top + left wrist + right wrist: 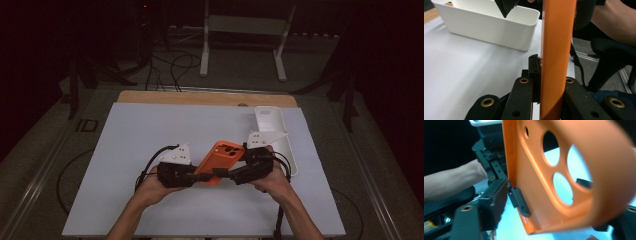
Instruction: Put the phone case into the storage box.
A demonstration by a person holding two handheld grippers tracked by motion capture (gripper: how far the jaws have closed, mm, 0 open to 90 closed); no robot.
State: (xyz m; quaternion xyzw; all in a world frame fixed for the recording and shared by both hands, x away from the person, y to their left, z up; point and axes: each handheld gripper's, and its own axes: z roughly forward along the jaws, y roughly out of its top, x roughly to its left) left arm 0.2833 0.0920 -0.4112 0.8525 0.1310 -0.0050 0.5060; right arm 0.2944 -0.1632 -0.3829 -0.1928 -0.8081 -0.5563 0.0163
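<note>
An orange phone case (222,155) with camera cut-outs hangs tilted above the white board (150,130), between both hands. My left gripper (202,176) comes in from the left and is shut on the case's lower edge. In the left gripper view the case (555,50) stands edge-on, pinched between the jaws of my left gripper (550,82). My right gripper (225,175) meets it from the right. In the right gripper view the case (536,182) sits between the wide-apart jaws of my right gripper (564,202), which is open with its left jaw standing off the case. The left gripper's fingertip (520,202) clamps the case's rim.
A long white bin (272,125) lies at the board's right back, just beyond the right hand, and the bin (486,30) looks empty. A wooden table edge (200,97) runs behind the board. A white stand (240,30) and cables sit on the dark floor beyond.
</note>
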